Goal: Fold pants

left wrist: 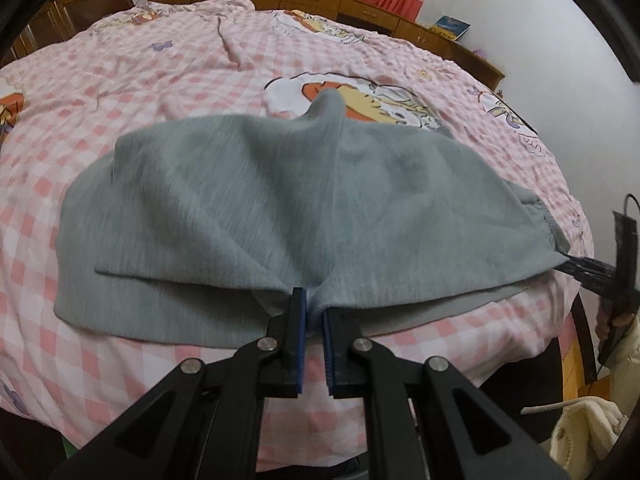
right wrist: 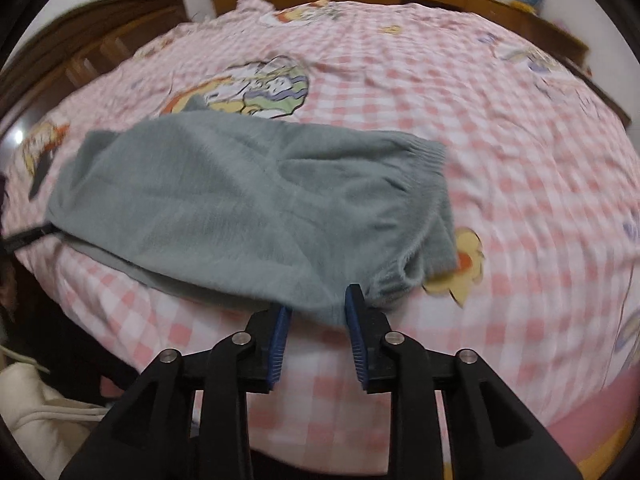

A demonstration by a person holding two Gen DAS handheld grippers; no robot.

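Now we lay the folded grey pants (left wrist: pixel 256 200) on the pink checked bedsheet (left wrist: pixel 120 72). Our left gripper (left wrist: pixel 315 312) pinches the near edge; our right gripper (right wrist: pixel 318 312) stands apart around the waistband corner. Next, we should release and smooth the fold.

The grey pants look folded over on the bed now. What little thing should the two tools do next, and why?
Probably the left tool should let go next. Its pads are pinched on the near edge of the grey pants, while the right tool stands open with the cloth loose between its pads. The pants lie folded over on the pink checked bedsheet, so nothing needs holding there.
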